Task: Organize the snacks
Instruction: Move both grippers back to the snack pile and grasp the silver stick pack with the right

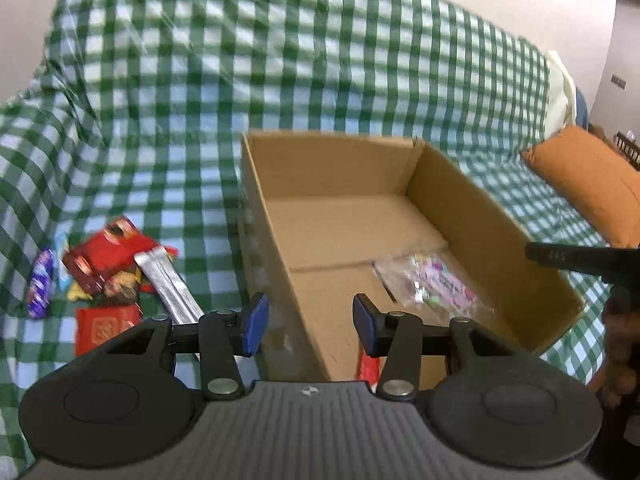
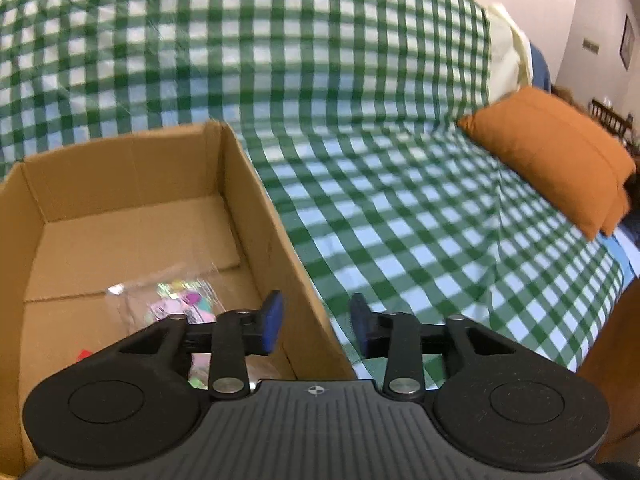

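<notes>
An open cardboard box (image 1: pixel 492 216) sits on a green checked cloth (image 1: pixel 240 72). Inside lies a clear bag of pastel candies (image 1: pixel 436 284), also in the right wrist view (image 2: pixel 176 300). A red packet (image 1: pixel 369 366) shows at the box's near end. A pile of snacks lies left of the box: red packets (image 1: pixel 108 256), a silver stick pack (image 1: pixel 172 288), a purple packet (image 1: pixel 40 284), a red flat packet (image 1: pixel 104 326). My left gripper (image 1: pixel 310 326) is open and empty over the box's left wall. My right gripper (image 2: pixel 318 324) is open and empty over the box's right wall (image 2: pixel 272 232).
An orange cushion (image 2: pixel 560 160) lies at the right on the cloth-covered sofa, also in the left wrist view (image 1: pixel 588 180). The right gripper's body and the hand holding it (image 1: pixel 592 268) appear at the right edge of the left wrist view.
</notes>
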A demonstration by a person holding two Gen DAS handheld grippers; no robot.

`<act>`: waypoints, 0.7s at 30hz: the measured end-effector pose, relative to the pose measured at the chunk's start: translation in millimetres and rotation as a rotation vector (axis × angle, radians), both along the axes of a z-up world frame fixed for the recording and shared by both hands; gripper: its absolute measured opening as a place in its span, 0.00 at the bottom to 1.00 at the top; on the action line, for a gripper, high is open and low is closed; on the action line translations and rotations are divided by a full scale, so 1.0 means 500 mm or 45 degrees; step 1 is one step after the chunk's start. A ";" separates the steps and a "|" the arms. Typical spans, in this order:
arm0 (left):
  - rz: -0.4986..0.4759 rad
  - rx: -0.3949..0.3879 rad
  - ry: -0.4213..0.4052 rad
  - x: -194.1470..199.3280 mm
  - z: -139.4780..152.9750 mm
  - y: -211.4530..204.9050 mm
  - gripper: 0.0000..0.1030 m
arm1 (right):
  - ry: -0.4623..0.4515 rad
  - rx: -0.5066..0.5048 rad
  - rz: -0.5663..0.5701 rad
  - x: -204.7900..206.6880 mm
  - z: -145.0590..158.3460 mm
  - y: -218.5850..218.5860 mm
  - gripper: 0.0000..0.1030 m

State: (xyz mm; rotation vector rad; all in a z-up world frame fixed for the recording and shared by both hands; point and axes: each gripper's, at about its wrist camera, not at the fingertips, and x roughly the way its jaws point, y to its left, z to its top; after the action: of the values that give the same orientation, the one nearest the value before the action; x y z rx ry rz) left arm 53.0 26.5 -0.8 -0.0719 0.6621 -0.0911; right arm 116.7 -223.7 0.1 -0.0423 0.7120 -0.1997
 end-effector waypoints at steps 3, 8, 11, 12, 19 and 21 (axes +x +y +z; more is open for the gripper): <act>0.017 0.005 -0.091 -0.028 0.029 0.027 0.21 | -0.087 0.000 0.059 -0.014 0.018 0.029 0.43; 0.130 -0.034 -0.161 -0.065 0.091 0.127 0.05 | -0.250 0.082 0.280 -0.040 0.052 0.093 0.27; 0.224 -0.043 -0.173 -0.069 0.124 0.210 0.05 | -0.324 0.174 0.456 -0.056 0.067 0.133 0.13; 0.251 -0.023 -0.176 -0.068 0.131 0.236 0.05 | -0.352 0.186 0.505 -0.064 0.071 0.148 0.13; 0.354 0.060 -0.205 -0.076 0.050 0.378 0.05 | -0.417 0.206 0.874 -0.107 0.077 0.262 0.13; 0.433 -0.034 -0.121 -0.067 0.016 0.415 0.05 | -0.402 0.171 0.964 -0.124 0.069 0.307 0.13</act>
State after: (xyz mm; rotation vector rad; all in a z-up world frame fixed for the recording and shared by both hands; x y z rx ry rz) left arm 19.6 234.1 7.1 -0.2038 0.5463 0.2232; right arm 54.7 -70.4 34.6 -0.1452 0.3547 0.5569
